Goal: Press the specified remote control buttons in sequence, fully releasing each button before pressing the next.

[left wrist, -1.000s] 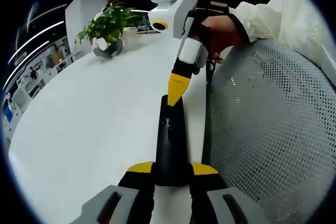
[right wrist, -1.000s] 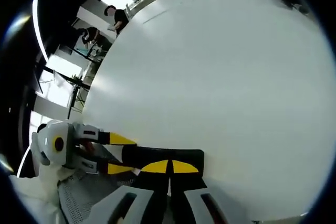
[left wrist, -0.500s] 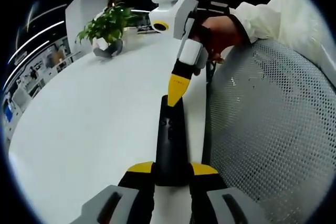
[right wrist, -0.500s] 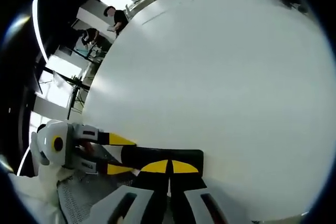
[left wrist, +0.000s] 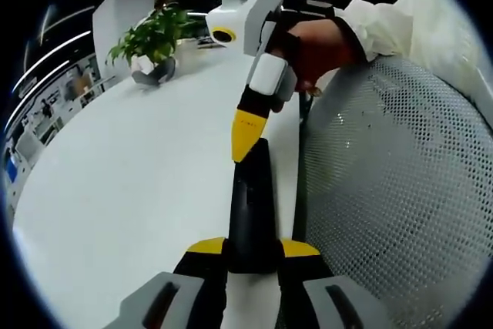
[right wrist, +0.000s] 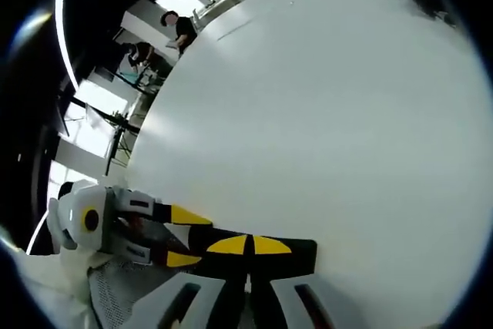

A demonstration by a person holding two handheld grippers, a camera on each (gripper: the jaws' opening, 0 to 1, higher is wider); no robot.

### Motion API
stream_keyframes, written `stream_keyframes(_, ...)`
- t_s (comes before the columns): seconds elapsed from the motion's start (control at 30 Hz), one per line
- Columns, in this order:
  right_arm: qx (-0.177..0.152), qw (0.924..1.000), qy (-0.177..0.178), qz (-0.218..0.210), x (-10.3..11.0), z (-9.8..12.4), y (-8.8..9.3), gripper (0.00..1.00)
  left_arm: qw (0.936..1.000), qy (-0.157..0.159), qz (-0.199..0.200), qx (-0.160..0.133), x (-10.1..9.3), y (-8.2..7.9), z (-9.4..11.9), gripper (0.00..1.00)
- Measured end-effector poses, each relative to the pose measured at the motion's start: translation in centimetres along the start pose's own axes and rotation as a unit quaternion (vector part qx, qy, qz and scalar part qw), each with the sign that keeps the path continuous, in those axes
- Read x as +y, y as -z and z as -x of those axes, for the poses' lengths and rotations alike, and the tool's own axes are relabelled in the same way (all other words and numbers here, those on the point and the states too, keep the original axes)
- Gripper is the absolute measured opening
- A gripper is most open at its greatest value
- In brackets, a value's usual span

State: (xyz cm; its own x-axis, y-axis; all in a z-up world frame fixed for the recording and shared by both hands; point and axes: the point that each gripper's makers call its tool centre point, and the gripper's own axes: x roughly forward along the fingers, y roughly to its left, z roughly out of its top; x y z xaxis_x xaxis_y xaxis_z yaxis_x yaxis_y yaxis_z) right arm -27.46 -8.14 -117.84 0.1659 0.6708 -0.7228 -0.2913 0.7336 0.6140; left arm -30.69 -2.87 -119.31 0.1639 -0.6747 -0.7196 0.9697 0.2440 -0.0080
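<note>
The left tongs [left wrist: 250, 252] clamp the near end of the slim black remote control [left wrist: 250, 206] over the white tabletop [left wrist: 131, 182]. Ahead, the right tongs [left wrist: 245, 135], jaws together and empty, touch its face; a slanted push could slide off the button.

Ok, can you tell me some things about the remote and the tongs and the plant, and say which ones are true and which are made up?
1. The left tongs grip the black remote at one end. True.
2. The right tongs are wide open. False: their yellow tips are closed together, over the remote.
3. A green potted plant stands on the white table. True.
4. The remote is red. False: it is black.
5. A mesh chair back is beside the table. True.
</note>
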Motion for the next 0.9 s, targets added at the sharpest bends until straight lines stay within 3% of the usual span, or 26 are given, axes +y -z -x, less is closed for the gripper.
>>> stream_keyframes(0.1, 0.012, 0.9998, 0.016, 0.004, -0.6, -0.2, 0.4, 0.0, 1.0, 0.0, -0.001, 0.0, 0.1, 0.0, -0.1, 0.24)
stream_keyframes(0.3, 0.0, 0.9999, 0.011, -0.007, -0.6, -0.2, 0.3, 0.0, 1.0, -0.001, 0.002, -0.004, 0.2, 0.0, -0.1, 0.24)
stream_keyframes(0.4, -0.007, 0.9994, 0.008, -0.032, -0.7, -0.2, 0.3, 0.0, 1.0, 0.0, 0.001, -0.006, 0.3, -0.1, -0.1, 0.24)
stream_keyframes(0.5, -0.007, 0.9997, 0.007, -0.023, -0.6, -0.2, 0.3, 0.0, 1.0, 0.0, 0.002, -0.007, 0.2, -0.1, -0.1, 0.24)
stream_keyframes(0.57, -0.003, 0.9998, 0.019, 0.004, -0.5, -0.2, 0.3, 0.0, 1.0, 0.0, 0.002, -0.008, 0.2, -0.1, -0.1, 0.24)
stream_keyframes(0.7, -0.012, 0.9998, 0.017, 0.003, -0.4, -0.1, 0.3, 0.0, 1.0, 0.0, 0.0, -0.008, 0.1, -0.2, 0.0, 0.24)
stream_keyframes(0.9, 0.007, 0.9992, 0.015, 0.037, 0.5, -0.2, 0.4, 0.0, 0.9999, -0.002, -0.001, -0.01, 0.2, -0.2, 0.0, 0.24)
